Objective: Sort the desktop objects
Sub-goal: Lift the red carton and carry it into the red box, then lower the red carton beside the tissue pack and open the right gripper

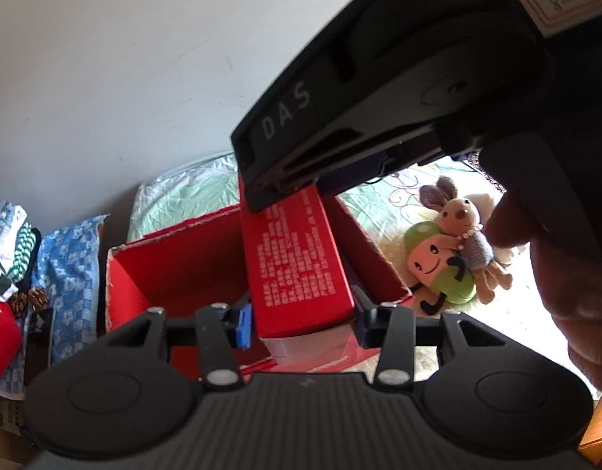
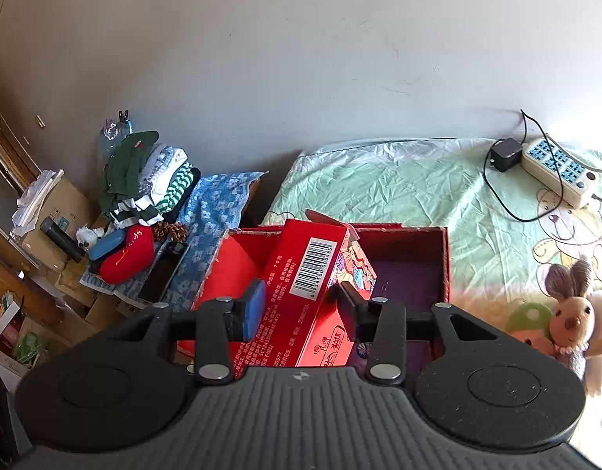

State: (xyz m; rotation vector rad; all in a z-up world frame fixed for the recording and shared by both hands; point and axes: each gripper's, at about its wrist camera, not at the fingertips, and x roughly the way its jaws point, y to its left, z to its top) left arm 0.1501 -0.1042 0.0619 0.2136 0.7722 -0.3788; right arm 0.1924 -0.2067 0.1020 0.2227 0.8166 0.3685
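The bed with its crinkled pale-green printed sheet (image 2: 398, 188) fills the background under a plain grey wall; its right side washes out in bright glare, so the sheet's print there is hard to read. In the left wrist view the black plastic body of the right tool (image 1: 285, 196) blocks most of the upper right, and a hand (image 1: 567, 293) is cut off by the frame edge beside it.

On the bed sits an open red cardboard tray box with a dark purple floor (image 2: 446, 258); its near wall is hidden behind both tools' ribbed black housings. Above this tray a tall red rectangular cardboard carton printed with white text and a barcode (image 2: 301, 286) leans tilted, its top flap open. Whether its lower end touches the tray floor cannot be told.

The left tool (image 1: 301, 319) is clamped on the carton's lower part, a blue pad pressed to one side face and a black finger to the other. The right tool is seen from its own camera gripping the same carton between a blue pad (image 2: 255, 309) and a black finger, and in the left view its tip bears on the carton's upper end.

A soft plush rabbit with a green plush doll (image 1: 449, 250) lies right of the tray, partly cropped in the right view. A white power strip with blue sockets (image 2: 559, 172) rests near the wall. Left of the bed, a heap of folded clothes (image 2: 144, 180) is blurred by the lens edge.
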